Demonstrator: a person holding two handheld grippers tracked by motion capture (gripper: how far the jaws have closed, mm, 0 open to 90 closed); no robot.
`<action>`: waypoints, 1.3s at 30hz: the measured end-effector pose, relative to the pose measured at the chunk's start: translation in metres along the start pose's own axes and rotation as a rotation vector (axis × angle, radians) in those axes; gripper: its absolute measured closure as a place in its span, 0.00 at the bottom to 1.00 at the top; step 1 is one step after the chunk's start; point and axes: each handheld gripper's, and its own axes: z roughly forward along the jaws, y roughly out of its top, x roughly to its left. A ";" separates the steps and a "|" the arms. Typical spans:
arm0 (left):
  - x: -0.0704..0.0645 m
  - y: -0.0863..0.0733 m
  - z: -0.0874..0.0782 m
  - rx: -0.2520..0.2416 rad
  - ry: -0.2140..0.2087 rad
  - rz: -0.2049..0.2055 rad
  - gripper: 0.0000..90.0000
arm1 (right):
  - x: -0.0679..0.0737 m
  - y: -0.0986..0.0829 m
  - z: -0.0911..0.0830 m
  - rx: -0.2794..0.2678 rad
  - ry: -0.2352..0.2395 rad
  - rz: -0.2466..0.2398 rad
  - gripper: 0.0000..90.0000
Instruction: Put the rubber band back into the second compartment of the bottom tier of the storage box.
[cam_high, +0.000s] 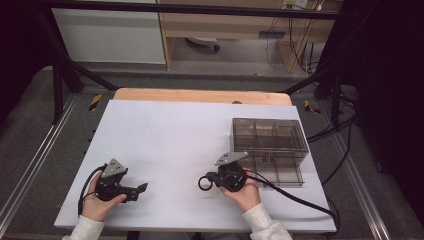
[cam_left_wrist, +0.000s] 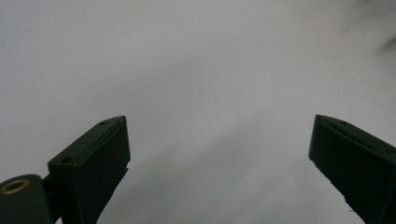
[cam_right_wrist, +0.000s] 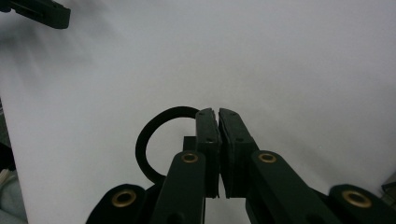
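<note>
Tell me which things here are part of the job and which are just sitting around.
Part of the job:
black ring, clamped in the right gripper
left gripper, jaws open, holding nothing
clear compartment box, beside the right gripper

Just there:
white table top
cables on the floor
wooden furniture behind

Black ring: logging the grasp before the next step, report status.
Right tool shut on black ring, low over the white table. Left tool open, empty. Clear compartment box beside right hand; nothing in the way.
</note>
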 end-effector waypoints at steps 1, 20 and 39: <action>0.000 0.000 0.000 -0.001 -0.001 0.000 0.06 | -0.001 0.000 -0.001 -0.004 -0.002 -0.001 0.97; 0.000 0.000 0.000 -0.001 -0.003 -0.001 0.06 | -0.013 -0.008 -0.020 -0.019 -0.020 0.026 0.97; -0.001 0.000 0.000 -0.001 -0.003 0.000 0.06 | -0.031 -0.019 -0.043 -0.041 -0.069 0.067 0.97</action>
